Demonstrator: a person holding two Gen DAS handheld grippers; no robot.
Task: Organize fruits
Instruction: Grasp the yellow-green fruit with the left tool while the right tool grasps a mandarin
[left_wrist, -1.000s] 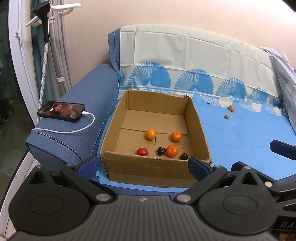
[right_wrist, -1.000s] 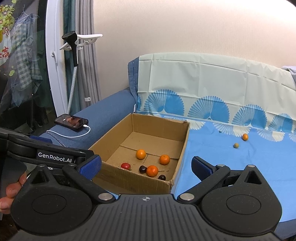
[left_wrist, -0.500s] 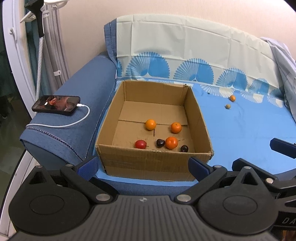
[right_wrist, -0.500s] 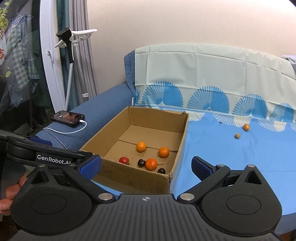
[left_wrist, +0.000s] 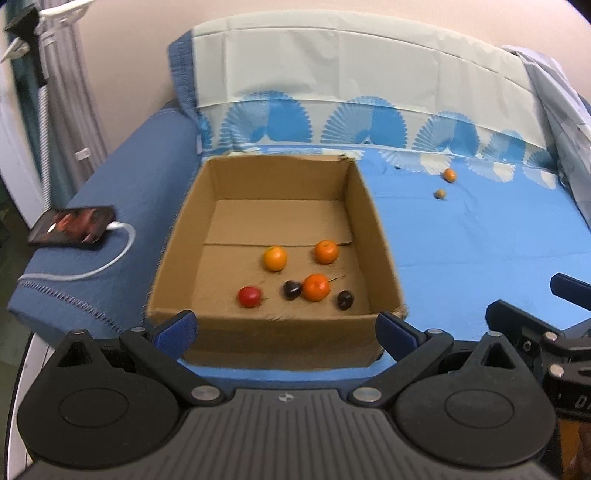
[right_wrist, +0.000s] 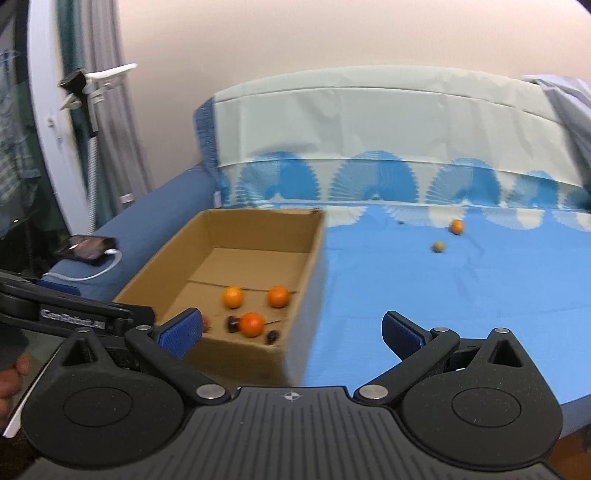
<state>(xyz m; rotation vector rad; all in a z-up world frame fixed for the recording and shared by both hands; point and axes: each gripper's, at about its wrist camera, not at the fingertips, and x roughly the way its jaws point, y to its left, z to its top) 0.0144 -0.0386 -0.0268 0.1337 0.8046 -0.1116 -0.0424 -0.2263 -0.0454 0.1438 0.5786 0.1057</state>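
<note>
Cardboard box (left_wrist: 275, 334) on a blue sheet (left_wrist: 461, 240) holds three oranges (left_wrist: 316, 287), a red fruit (left_wrist: 249, 296) and two dark ones (left_wrist: 291, 290); beyond the box lie a loose orange (left_wrist: 449, 174) and a brownish fruit (left_wrist: 439, 193). Left gripper (left_wrist: 286, 328) and right gripper (right_wrist: 291, 330) hover before the box, jaws wide, empty.

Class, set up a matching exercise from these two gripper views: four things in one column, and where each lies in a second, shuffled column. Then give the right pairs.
Things
1. phone
2. red fruit
3. small brown fruit
4. box

Places
A. inside the box, near its front wall
B. on the blue sheet, right of the box
C. on the sofa arm, cable plugged in
D. on the sofa seat, beside the arm

Pairs: 1-C, 2-A, 3-B, 4-D
</note>
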